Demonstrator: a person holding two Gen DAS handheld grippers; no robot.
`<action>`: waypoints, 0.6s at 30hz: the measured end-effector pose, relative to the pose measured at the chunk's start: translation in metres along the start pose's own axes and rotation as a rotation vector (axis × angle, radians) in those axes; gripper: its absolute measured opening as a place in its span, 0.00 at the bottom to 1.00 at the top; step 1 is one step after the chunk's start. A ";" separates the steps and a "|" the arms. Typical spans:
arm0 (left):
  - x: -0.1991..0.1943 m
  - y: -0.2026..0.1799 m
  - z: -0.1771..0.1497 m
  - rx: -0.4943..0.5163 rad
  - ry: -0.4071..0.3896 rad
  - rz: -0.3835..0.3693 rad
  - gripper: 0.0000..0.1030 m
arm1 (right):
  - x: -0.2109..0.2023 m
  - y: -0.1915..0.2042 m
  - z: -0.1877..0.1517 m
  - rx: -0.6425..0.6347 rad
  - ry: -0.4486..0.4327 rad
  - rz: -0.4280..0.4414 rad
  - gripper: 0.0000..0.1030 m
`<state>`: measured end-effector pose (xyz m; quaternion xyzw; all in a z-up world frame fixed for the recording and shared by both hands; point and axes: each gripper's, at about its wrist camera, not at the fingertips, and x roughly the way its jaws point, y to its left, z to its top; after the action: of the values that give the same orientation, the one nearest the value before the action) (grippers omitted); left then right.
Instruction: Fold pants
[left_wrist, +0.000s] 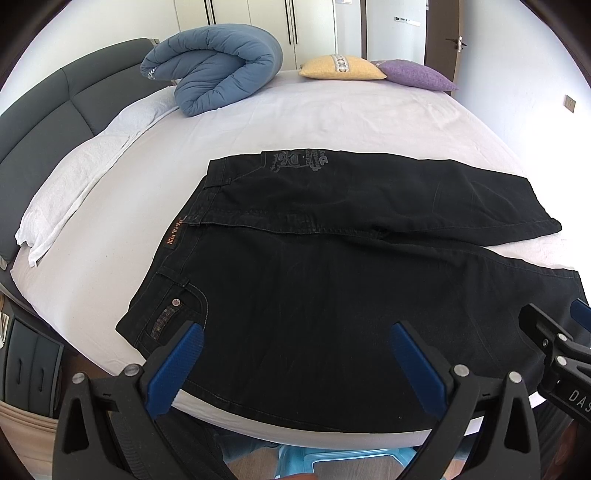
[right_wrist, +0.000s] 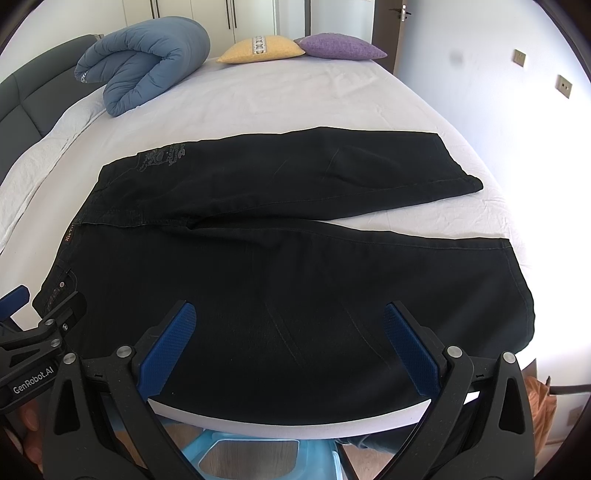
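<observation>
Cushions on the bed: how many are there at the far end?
2. A yellow cushion lies at the far edge of the bed, and a purple cushion sits just right of it, touching. More could be hidden behind the rolled blue duvet.

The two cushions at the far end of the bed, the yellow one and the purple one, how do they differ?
The yellow cushion has a patterned band across its middle; the purple cushion is plain. The yellow cushion lies left of the purple cushion, nearer the rolled blue duvet, and the purple one's corner overlaps its edge. Both lie flat on the bed and look similar in size and shape.
</observation>
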<state>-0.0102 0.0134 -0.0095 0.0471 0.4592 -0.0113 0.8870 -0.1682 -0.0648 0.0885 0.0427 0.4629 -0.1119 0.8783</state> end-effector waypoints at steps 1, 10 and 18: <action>0.000 -0.001 0.001 0.001 0.001 0.000 1.00 | 0.000 0.000 0.000 0.000 0.000 -0.001 1.00; 0.000 -0.001 0.001 0.003 0.002 0.000 1.00 | 0.000 0.000 0.000 0.001 0.002 0.001 1.00; 0.007 -0.002 0.003 0.004 0.013 -0.025 1.00 | 0.004 -0.001 0.001 -0.004 0.013 0.012 1.00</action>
<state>-0.0038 0.0112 -0.0141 0.0432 0.4657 -0.0230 0.8836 -0.1652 -0.0662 0.0859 0.0442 0.4685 -0.1055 0.8760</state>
